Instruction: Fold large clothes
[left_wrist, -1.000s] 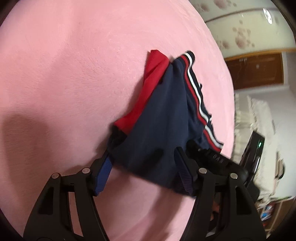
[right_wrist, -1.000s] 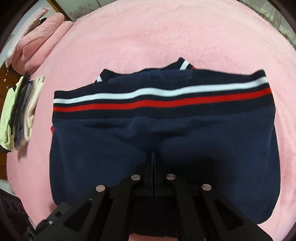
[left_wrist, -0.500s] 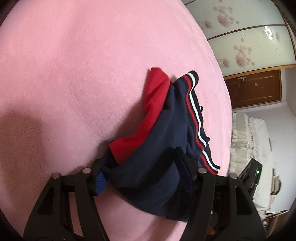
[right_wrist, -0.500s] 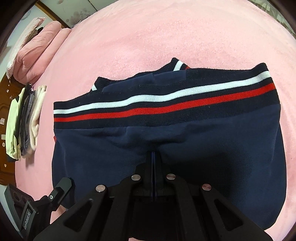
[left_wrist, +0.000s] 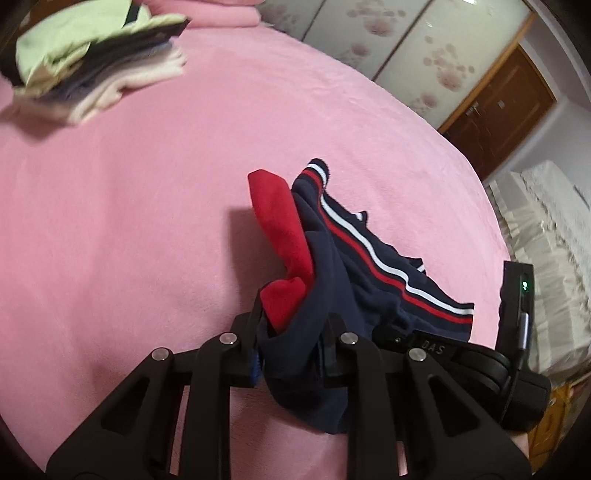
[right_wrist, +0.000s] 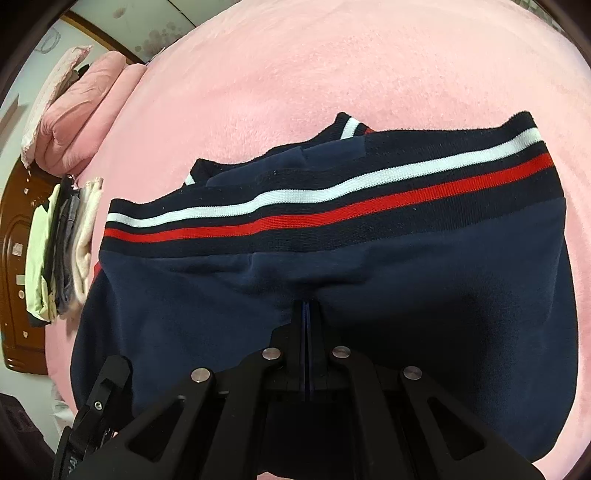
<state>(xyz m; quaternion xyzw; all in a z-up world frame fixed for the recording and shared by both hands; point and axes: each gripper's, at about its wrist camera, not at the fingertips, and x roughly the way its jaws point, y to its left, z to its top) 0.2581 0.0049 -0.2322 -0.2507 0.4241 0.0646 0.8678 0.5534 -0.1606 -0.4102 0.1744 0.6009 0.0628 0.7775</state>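
1. The garment (right_wrist: 332, 280), navy with a red lining and a white-and-red striped band (right_wrist: 332, 201), lay partly on the pink bed (left_wrist: 147, 221), its near edge lifted by both tools.
2. The left tool (left_wrist: 291, 332) was closing its jaws, with a bunched fold of navy and red cloth between them; the pads appeared to press on it.
3. The right tool (right_wrist: 307, 325) was clenched tight on the navy cloth at the middle of the near edge.
4. Seen along the right tool, the striped band ran crosswise, left to right, on the far side of the grip; the garment's long axis therefore lay across that tool's pointing line.
5. Seen along the left tool, the same band (left_wrist: 373, 254) ran away and to the right, so the bulk of the cloth lay right of that tool, towards the other one.
6. Judgement: the next fold would carry the held edge forward over the band; both tools were equally near.
7. A stack of folded clothes (left_wrist: 96, 59) sat well apart at the bed's far side.
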